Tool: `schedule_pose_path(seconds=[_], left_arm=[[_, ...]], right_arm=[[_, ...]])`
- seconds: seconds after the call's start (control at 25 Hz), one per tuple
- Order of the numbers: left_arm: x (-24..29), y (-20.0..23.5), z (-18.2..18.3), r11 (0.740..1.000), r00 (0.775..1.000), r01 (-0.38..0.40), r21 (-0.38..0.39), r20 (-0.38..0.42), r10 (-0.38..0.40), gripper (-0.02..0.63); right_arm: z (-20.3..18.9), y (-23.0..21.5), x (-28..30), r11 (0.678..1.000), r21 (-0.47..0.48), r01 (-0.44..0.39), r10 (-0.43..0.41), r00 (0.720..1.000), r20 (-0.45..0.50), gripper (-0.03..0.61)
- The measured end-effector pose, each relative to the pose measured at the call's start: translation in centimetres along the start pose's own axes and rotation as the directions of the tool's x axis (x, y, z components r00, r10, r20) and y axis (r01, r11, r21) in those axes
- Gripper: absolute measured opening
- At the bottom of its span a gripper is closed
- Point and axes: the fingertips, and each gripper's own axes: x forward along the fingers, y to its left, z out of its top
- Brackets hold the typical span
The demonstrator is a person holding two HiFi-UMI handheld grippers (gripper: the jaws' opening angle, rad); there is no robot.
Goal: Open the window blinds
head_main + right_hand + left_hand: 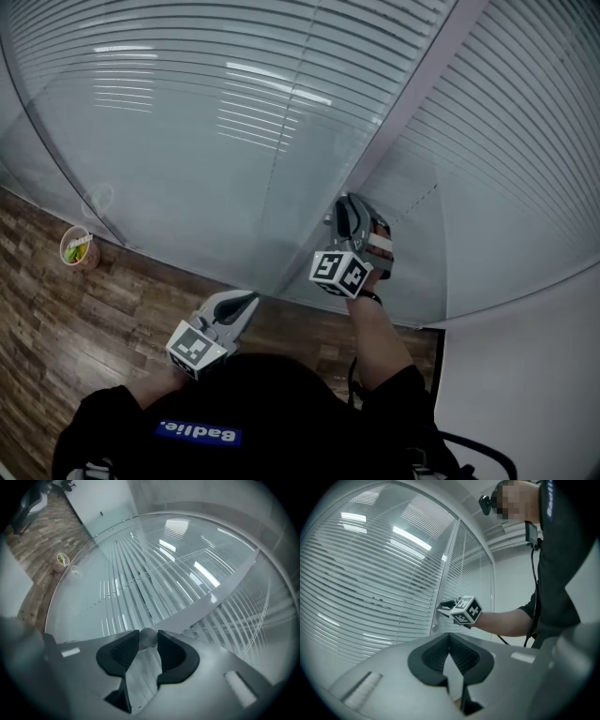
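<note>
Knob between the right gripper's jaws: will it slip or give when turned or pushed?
The knob looks small, round and smooth, so the pads of the right gripper may slip around it. It sits on the rigid frame post, so pushing probably won't shift it; it likely only rotates. It seems solid, unlikely to break.

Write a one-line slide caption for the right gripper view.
Right claw grips the round knob on the window frame, slatted blinds on either side.
</note>
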Motion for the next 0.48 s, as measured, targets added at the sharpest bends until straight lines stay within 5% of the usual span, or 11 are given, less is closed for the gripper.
schedule_pose_path(seconds=[0.48], left_arm=[[-0.5, 0.5, -0.4, 1.0, 1.0, -0.011, 0.012, -0.008, 0.011, 0.0]], right_arm=[[-0.4, 0.1, 0.0, 0.955, 0.296, -0.018, 0.015, 1.0, 0.012, 0.124]])
